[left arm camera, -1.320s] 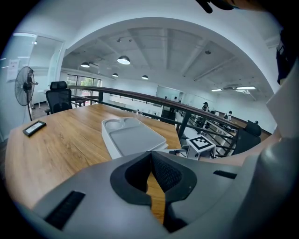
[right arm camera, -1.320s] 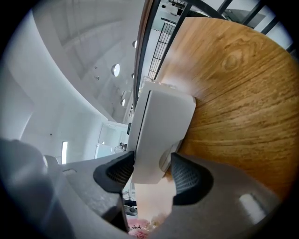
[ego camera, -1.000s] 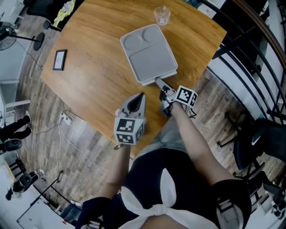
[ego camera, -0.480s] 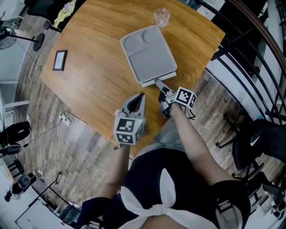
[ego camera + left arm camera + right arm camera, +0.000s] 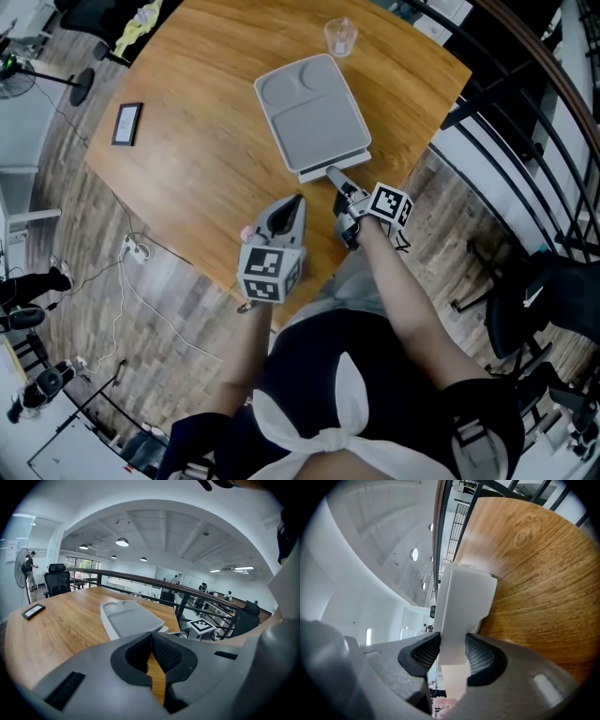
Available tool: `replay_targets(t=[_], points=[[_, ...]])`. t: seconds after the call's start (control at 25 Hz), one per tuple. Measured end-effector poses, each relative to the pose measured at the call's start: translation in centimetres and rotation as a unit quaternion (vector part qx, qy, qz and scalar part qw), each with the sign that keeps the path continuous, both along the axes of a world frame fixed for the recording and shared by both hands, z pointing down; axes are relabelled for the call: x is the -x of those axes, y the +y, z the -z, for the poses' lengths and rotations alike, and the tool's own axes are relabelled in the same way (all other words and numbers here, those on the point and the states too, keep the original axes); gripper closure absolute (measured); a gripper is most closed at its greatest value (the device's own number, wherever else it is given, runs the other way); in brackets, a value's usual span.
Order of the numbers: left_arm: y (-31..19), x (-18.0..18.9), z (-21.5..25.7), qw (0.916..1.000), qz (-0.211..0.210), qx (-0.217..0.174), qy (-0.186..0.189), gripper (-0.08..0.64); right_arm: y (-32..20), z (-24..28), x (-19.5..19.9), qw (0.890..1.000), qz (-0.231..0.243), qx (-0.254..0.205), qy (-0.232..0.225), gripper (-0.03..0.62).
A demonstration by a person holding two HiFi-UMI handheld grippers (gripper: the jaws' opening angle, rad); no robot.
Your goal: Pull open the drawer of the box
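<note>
A flat grey box (image 5: 312,111) lies on the round wooden table (image 5: 206,150), with two moulded hollows in its lid. From its near end a narrow pull tab (image 5: 333,174) sticks out toward me. My right gripper (image 5: 345,193) is shut on that tab; in the right gripper view both pads (image 5: 479,654) press on the tab (image 5: 452,637) in front of the drawer's pale face (image 5: 466,597). My left gripper (image 5: 297,201) hovers over the table's near edge, left of the tab, shut and empty; its jaws (image 5: 151,639) meet with the box (image 5: 129,620) beyond.
A clear cup (image 5: 340,34) stands behind the box at the table's far edge. A small dark phone-like slab (image 5: 127,124) lies at the far left. Black railing bars (image 5: 525,141) and an office chair (image 5: 553,291) stand to the right, off the table.
</note>
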State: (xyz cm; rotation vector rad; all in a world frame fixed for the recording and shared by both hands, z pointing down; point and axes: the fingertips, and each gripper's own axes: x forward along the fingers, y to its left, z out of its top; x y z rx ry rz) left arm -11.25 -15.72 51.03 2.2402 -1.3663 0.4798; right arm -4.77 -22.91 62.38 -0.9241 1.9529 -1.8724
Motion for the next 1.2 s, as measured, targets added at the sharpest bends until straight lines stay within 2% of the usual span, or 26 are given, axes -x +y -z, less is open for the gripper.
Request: replay_targets(t=[1.2], points=[[1.6, -0.7, -0.1, 0.9998, -0.014, -0.008, -0.007, 0.541, 2.5, 0.0, -1.2, 1.0, -0.006, 0.0, 0.002, 0.425]])
